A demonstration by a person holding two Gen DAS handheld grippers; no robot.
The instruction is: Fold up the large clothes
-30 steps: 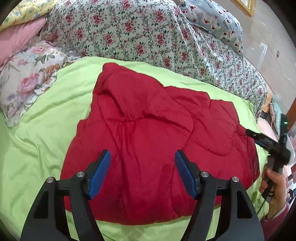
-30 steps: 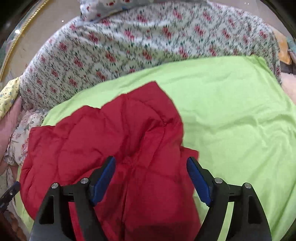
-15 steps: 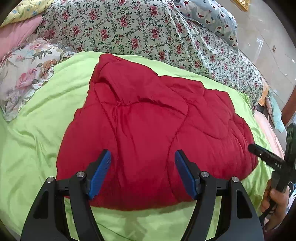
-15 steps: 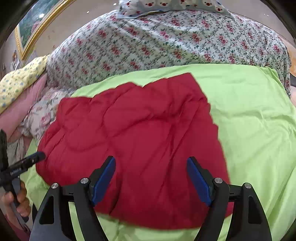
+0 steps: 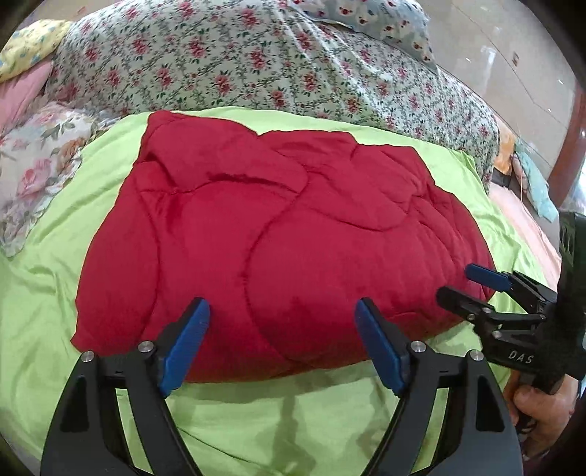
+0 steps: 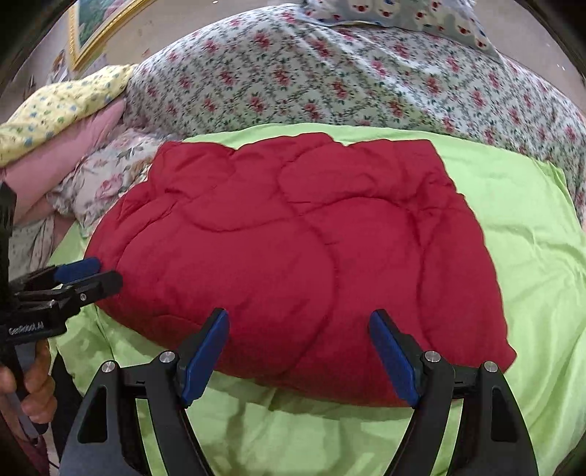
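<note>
A red quilted padded garment (image 5: pixel 278 234) lies folded into a rough rectangle on the green bedsheet (image 5: pixel 256 421); it also shows in the right wrist view (image 6: pixel 300 256). My left gripper (image 5: pixel 282 329) is open and empty, hovering above the garment's near edge. My right gripper (image 6: pixel 298 340) is open and empty, also above the near edge. The right gripper shows at the right of the left wrist view (image 5: pixel 472 283), by the garment's right end. The left gripper shows at the left of the right wrist view (image 6: pixel 91 272), by the garment's left end.
A floral quilt (image 5: pixel 256 62) is heaped behind the garment. Floral (image 5: pixel 33 172), pink (image 6: pixel 58 161) and yellow (image 6: pixel 58 106) pillows lie at the left. A light-blue pillow (image 5: pixel 377 22) sits at the back. The bed's right edge drops near a wooden post (image 5: pixel 571 146).
Both grippers have pulled back toward me and now sit over the near edge. The garment, rumpled and bunched a second ago, now lies spread flat as a folded rectangle.
</note>
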